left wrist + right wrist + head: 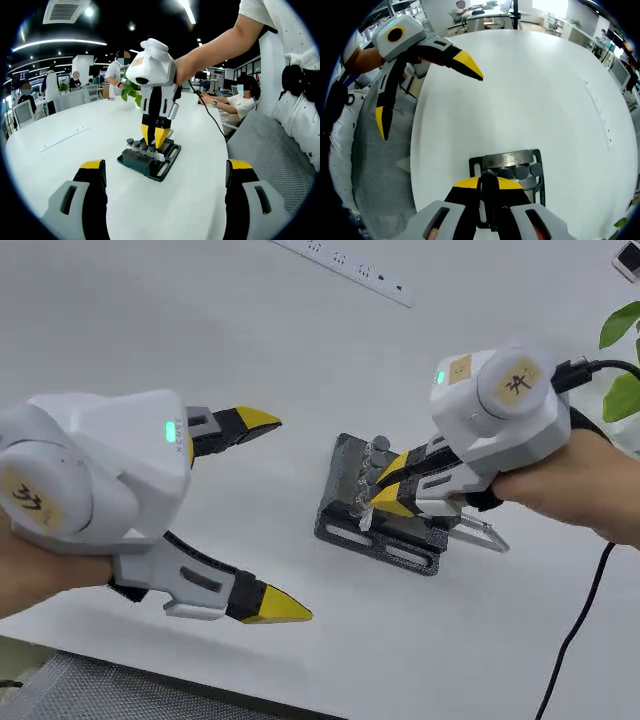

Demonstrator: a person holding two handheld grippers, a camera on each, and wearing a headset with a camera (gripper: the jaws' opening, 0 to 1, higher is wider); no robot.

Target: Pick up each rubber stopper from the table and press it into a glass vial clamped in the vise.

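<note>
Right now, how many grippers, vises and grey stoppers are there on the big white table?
grippers: 2, the left gripper and the right gripper
vise: 1
grey stoppers: 4
Total: 7

The head view looks forward and down from above the white table point(300, 350), with the vise point(385, 540) near mid-frame. The left gripper view rides low on the left tool point(290, 518) and faces level across the table at the vise from some way off. The right gripper view, on the right tool point(378, 492), looks almost straight down from close over the vise, which all three views share.
</note>
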